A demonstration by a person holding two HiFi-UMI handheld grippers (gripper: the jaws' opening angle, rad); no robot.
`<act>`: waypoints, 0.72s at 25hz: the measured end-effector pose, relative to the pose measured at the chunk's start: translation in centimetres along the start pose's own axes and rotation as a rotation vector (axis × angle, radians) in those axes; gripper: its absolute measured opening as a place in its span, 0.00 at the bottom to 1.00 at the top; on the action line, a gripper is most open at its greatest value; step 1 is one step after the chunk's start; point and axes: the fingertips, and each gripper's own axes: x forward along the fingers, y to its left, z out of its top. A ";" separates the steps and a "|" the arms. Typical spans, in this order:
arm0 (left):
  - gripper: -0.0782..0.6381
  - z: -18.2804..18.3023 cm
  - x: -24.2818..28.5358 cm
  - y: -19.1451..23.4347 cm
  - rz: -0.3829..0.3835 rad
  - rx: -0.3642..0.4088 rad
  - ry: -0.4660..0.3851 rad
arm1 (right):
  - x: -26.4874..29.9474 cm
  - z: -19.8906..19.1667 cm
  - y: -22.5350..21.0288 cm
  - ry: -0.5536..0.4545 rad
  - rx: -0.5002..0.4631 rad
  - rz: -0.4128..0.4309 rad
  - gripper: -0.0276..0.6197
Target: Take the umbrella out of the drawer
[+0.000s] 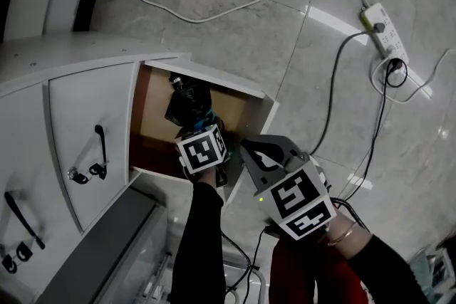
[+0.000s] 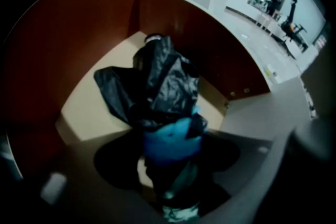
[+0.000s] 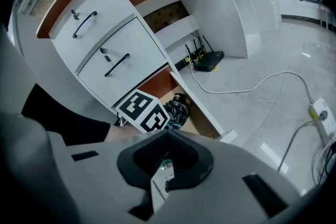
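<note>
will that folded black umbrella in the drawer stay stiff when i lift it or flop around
Likely floppy outside: the umbrella has loose, crumpled black fabric, so folds may sag or slide under a grip. It looks bunched tighter at the blue part, probably a firmer hold.

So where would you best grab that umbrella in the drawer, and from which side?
Grip the umbrella at its blue part, from above, jaws across its length. There it is bundled tight; the black fabric beyond is loose and would likely slip. It lies on the drawer floor between walls, so only the top looks open.
</note>
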 end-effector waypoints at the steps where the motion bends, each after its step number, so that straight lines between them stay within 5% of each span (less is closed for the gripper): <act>1: 0.55 0.1 0.3 -0.3 0.000 0.001 0.004 | 0.0 -0.2 -0.1 0.004 0.004 0.000 0.04; 9: 0.55 0.2 1.2 -0.7 0.047 0.000 0.020 | -0.1 -0.6 -0.7 0.014 0.009 0.003 0.04; 18: 0.46 0.6 -1.7 -0.7 0.005 0.074 0.014 | -1.2 0.6 0.2 0.010 0.016 -0.009 0.04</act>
